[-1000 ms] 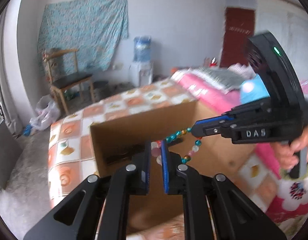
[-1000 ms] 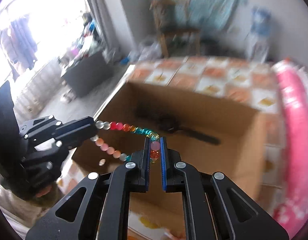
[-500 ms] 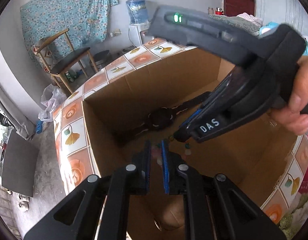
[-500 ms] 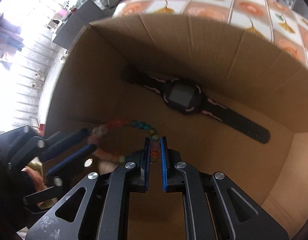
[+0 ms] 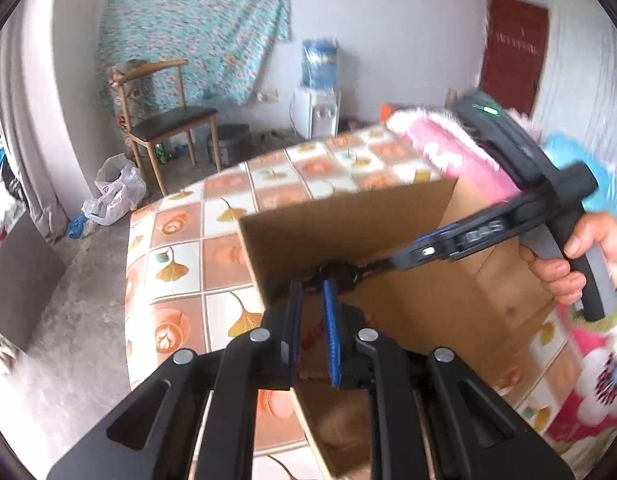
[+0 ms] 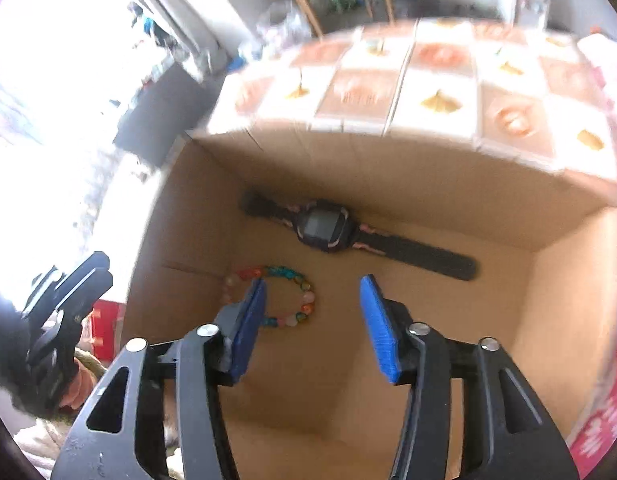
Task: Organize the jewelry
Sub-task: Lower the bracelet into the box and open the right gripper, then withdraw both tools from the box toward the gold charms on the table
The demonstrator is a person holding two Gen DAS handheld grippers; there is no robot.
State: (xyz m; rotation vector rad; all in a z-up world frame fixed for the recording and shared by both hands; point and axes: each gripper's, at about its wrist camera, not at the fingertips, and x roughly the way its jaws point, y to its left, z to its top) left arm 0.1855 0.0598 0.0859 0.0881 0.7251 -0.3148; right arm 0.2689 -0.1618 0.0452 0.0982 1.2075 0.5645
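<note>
Tiled, leaf-patterned surface [image 6: 440,100] carries the cardboard box [image 6: 388,168]; the right claw [image 6: 312,308] hangs over it, jaws just opened wide and empty. Just beyond its left finger the bead bracelet [image 6: 296,312] lies released on the box floor, the black watch [image 6: 324,228] farther off. Only narrowly parted, jaws just easing open, the left claw [image 5: 312,320] seems empty, though blur and the box wall hide what lies ahead.

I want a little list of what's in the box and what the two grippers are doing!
box: open cardboard box on a tiled tabletop
in the box: beaded bracelet lying loose on the floor; black watch lying flat behind it
right gripper: jaws just opened, nothing held, above the bracelet
left gripper: jaws a little apart, just been opening, nothing clearly held
</note>
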